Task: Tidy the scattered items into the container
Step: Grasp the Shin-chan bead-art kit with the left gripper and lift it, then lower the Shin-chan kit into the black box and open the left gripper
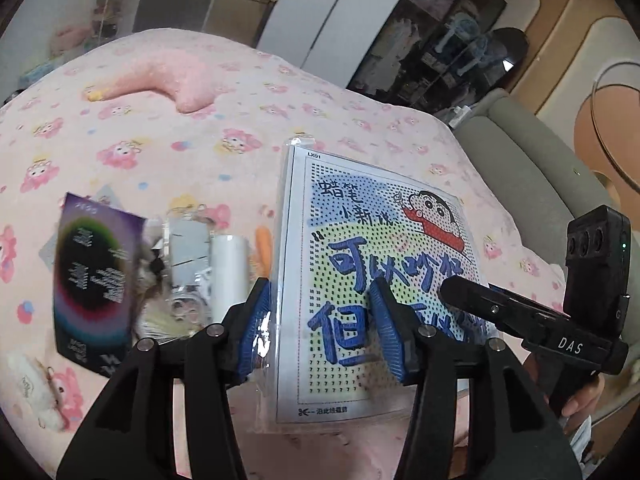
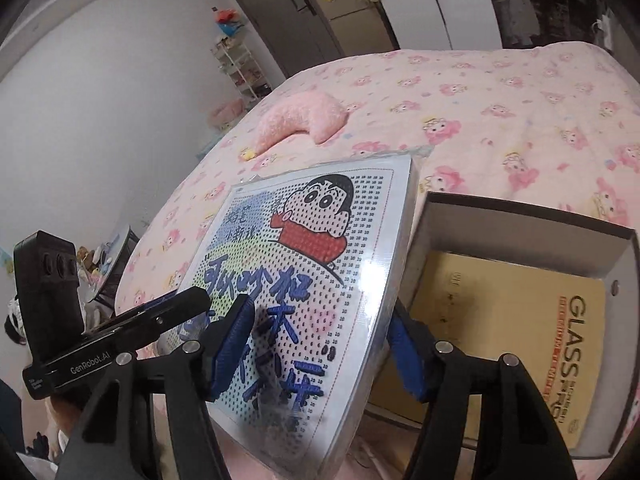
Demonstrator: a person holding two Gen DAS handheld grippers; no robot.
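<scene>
Step in hand: carrying the cartoon bead-art sheet [image 2: 304, 280], a flat printed pack in a clear sleeve, lifted off the pink bedspread [image 1: 160, 128] toward the open box [image 2: 532, 216].
Left gripper [image 1: 320, 332]: blue pads astride the sheet's near left edge, one pad on the printed face and one behind the sleeve; it looks to be pinching it.
Right gripper [image 2: 320, 344]: pads astride the near right part of the sheet, one on the face, the other behind the right edge; it appears to be clamping, though how firm the contact is I cannot tell.
Sheet's place: held tilted between both tools, off the bed, just left of the box and overlapping its left wall in the right wrist view.
Box: on the bed at the right, open-topped, a yellowish glass-protector pack [image 2: 520, 340] already lying flat inside.
Still scattered: a dark purple card [image 1: 96, 272], a white roll [image 1: 230, 272] and small clear bits at the left on the bedspread.
Next move, as I judge it: shift the sheet right over the box, level it, lower it onto the pack, then release both tools together.
Care needed: the sheet is broad next to the opening, so its corners must clear the walls.
</scene>
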